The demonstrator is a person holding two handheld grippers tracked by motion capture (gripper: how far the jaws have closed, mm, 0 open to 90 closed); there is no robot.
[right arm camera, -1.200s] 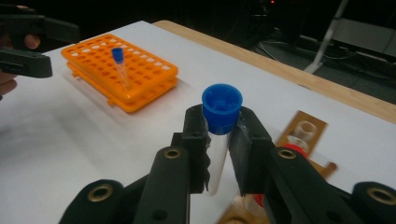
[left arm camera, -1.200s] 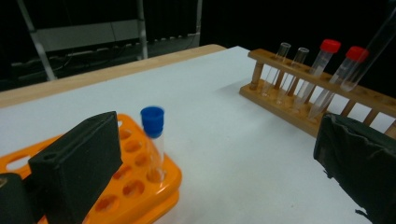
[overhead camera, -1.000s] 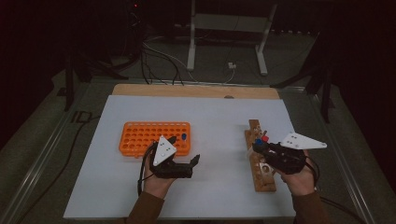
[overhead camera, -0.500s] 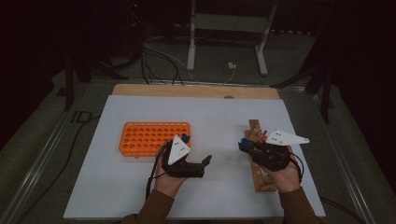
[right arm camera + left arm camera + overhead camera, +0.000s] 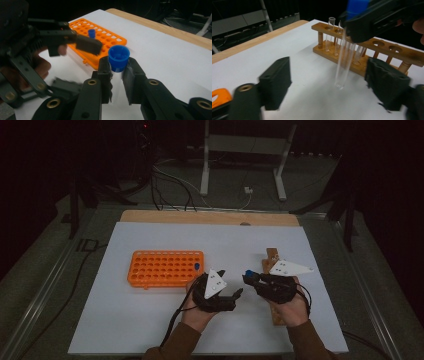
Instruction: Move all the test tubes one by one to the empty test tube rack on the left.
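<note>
My right gripper (image 5: 117,68) is shut on a clear test tube (image 5: 343,62) just under its blue cap (image 5: 119,55) and holds it upright above the white sheet. The tube hangs between the black pads (image 5: 275,81) of my left gripper (image 5: 329,77). Those jaws have just been closing but stand apart from the glass. In the high view the left gripper (image 5: 229,284) and right gripper (image 5: 249,278) meet tip to tip at the table's middle front. A wooden tube rack (image 5: 272,257) lies behind the right hand, with a few clear tubes (image 5: 330,33) standing in it.
An orange rack (image 5: 150,270) with many holes sits left of the hands; one blue-capped tube (image 5: 197,266) stands at its right end. The white sheet (image 5: 200,240) covers the table, with a wooden strip along the far edge. Cables and a metal stand lie on the floor beyond.
The left hand moved right and the right hand moved left with the tube, so the grippers now meet. The left jaws have narrowed around the hanging tube.
</note>
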